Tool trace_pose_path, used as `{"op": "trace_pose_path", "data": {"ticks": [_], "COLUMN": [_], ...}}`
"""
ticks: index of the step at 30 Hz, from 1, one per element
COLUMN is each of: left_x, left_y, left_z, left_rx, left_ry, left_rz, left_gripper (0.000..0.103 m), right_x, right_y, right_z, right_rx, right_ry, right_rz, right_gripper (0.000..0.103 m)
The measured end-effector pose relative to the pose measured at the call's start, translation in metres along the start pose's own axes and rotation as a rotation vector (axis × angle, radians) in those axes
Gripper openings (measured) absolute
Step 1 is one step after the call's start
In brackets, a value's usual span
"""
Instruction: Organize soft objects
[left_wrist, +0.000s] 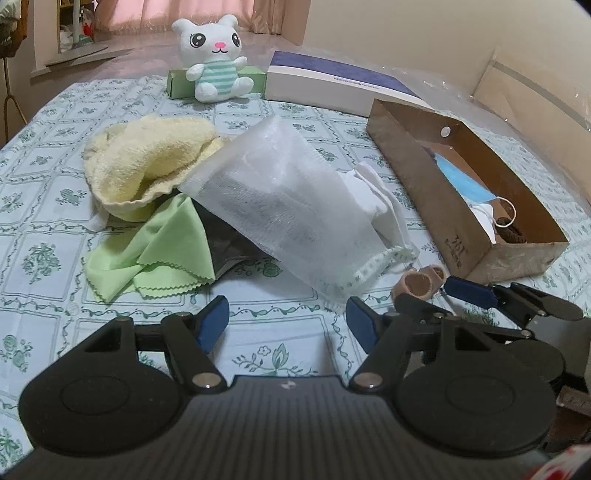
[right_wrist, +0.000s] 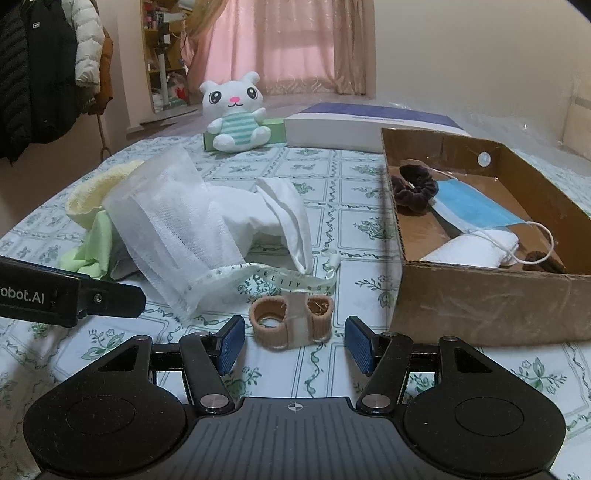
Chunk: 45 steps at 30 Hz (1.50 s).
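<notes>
Step in hand: we judge it to be picking up the tan elastic band piece (right_wrist: 291, 317) and carrying it to the cardboard box (right_wrist: 480, 306).
Where the piece lies: on the patterned tablecloth (right_wrist: 332, 373), just ahead of our right gripper (right_wrist: 293, 343), beside the hem of the white mesh bag (right_wrist: 173, 229) and just left of the box's near wall.
Right gripper: jaws stand wide and empty, one blue pad on each side of the piece and still short of it.
Left gripper: our left gripper (left_wrist: 288, 325) is also wide and empty, aimed at the near edge of the mesh bag, with nothing between its pads.
Pile still to sort: the yellow towel (left_wrist: 147, 162), the green cloth (left_wrist: 159, 247), a dark cloth under them, the mesh bag and a white cloth (right_wrist: 284, 210) lie heaped together.
Already in the box: a blue face mask (right_wrist: 476, 210), a dark scrunchie (right_wrist: 413, 188) and a white folded cloth (right_wrist: 476, 251).
How to do it well: we centre the two loops between the pads, come low to the tablecloth, and close across the middle strap so both loops lift together.
Risk: we may pinch the tablecloth or catch the bag's printed ribbon (right_wrist: 280, 282).
Drop: we clear the box's near wall before opening.
</notes>
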<state>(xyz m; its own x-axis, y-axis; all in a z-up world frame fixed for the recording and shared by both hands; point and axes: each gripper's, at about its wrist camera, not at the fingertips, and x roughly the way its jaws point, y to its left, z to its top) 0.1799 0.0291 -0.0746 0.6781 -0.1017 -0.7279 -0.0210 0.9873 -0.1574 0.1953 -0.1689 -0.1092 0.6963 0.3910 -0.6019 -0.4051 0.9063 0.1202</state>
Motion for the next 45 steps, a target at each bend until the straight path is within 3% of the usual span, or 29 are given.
{"op": "trace_pose_path", "data": {"ticks": [3,9,20,23,27,30,37,45], "left_x": [0.004,0.013,0.033,0.037,0.034,0.023,-0.028,-0.077], "left_y": [0.000,0.000,0.006,0.012,0.020,0.026,0.035,0.059], "left_z": [0.001,0.001,0.010,0.015,0.018,0.015,-0.002,-0.023], "left_rx": [-0.006,-0.022,-0.130,-0.173,-0.209,-0.208,-0.128,-0.033], "left_ry": [0.002,0.009,0.013,0.012,0.006,-0.005,-0.005,0.074], "left_rz": [-0.009,-0.037,-0.131,-0.172,-0.219,-0.224,-0.243,-0.141], "left_gripper": [0.067,0.067,0.062,0.043,0.007,0.002,0.000,0.001], "right_x": [0.004,0.003,-0.006,-0.009,-0.016,-0.023,-0.044,-0.065], "right_y": [0.002,0.001,-0.014,-0.018,-0.020,-0.021,-0.020,-0.016], "right_z": [0.000,-0.001,0.003,0.003,0.002,0.001,-0.002,-0.011], "right_rx": [-0.021,-0.040,0.022,0.041,0.047,0.051,0.056,0.065], "right_ry": [-0.006,-0.023,-0.028,-0.025,-0.032,-0.038,-0.046,-0.043], "right_rz": [-0.007,-0.013,-0.028,-0.028,-0.028,-0.023,0.004,0.025], "right_gripper": [0.059,0.022,0.022,0.022,0.022,0.022,0.022,0.022]}}
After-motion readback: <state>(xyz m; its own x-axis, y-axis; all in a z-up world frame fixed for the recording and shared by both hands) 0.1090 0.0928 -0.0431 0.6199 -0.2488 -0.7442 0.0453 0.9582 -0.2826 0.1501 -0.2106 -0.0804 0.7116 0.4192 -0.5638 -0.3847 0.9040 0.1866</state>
